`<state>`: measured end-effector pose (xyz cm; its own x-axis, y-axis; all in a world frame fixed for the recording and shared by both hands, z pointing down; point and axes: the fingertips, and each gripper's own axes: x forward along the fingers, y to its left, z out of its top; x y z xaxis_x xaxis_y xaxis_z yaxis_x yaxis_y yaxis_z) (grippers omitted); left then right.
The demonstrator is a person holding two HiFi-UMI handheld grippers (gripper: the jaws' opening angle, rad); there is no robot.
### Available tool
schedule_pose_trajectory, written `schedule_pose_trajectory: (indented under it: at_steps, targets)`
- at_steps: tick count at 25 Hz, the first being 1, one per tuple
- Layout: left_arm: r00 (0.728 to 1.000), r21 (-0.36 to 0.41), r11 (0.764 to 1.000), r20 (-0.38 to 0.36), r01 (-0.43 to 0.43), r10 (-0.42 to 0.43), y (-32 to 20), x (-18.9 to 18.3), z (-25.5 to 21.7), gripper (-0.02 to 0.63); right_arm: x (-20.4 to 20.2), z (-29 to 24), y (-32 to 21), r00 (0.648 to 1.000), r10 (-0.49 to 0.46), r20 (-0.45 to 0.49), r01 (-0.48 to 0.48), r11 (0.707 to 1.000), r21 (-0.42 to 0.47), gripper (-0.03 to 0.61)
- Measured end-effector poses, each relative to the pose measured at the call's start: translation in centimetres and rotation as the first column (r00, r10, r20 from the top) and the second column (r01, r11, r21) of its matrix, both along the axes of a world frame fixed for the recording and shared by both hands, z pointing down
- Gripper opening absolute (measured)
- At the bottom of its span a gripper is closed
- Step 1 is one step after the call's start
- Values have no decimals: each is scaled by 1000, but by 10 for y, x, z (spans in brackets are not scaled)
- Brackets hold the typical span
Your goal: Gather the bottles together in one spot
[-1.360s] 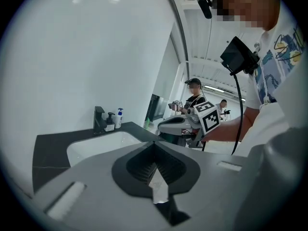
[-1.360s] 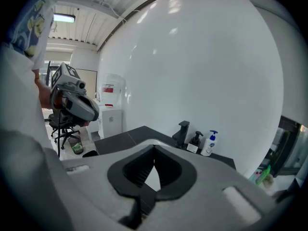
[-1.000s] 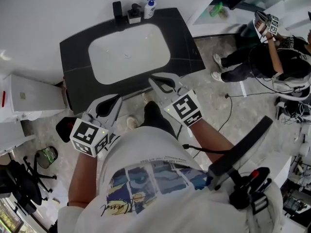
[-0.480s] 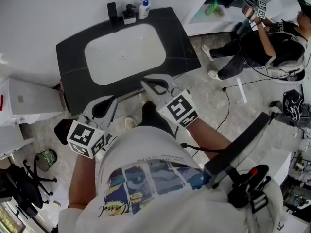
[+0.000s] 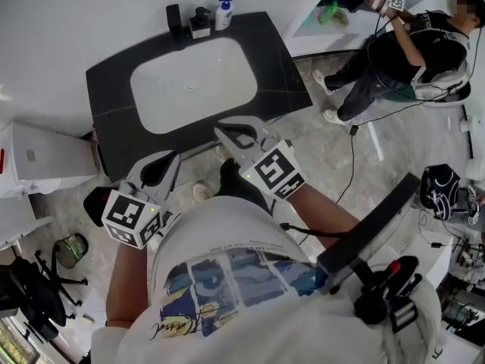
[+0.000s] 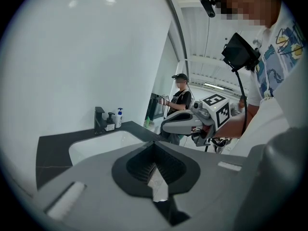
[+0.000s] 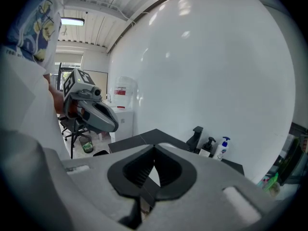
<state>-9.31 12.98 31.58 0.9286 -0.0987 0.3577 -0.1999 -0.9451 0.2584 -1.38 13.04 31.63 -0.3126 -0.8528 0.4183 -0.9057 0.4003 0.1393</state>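
Both grippers, the left gripper (image 5: 175, 157) and the right gripper (image 5: 220, 130), hang where they did a second ago, short of the counter's (image 5: 282, 70) near edge (only the onlooker (image 5: 409, 48) at top right has shifted). Each has its jaws pressed together, pinching nothing. At the far edge, just right of the faucet (image 5: 173, 17), the dark pump bottle (image 5: 201, 22) and the white bottle (image 5: 223, 13) stand upright side by side, long axes vertical.

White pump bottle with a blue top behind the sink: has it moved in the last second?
No. The white pump bottle with a blue top keeps its place at the black counter's back edge, just right of the dark soap dispenser.
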Motion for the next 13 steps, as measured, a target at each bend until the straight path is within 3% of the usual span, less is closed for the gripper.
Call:
schedule_pose_trajectory:
  at_steps: [13]
  targets:
    - [1000, -5, 1000, 2, -1, 1, -7, 11, 4, 3, 10, 6, -7, 1000, -8, -7, 7, 1000, -9, 0]
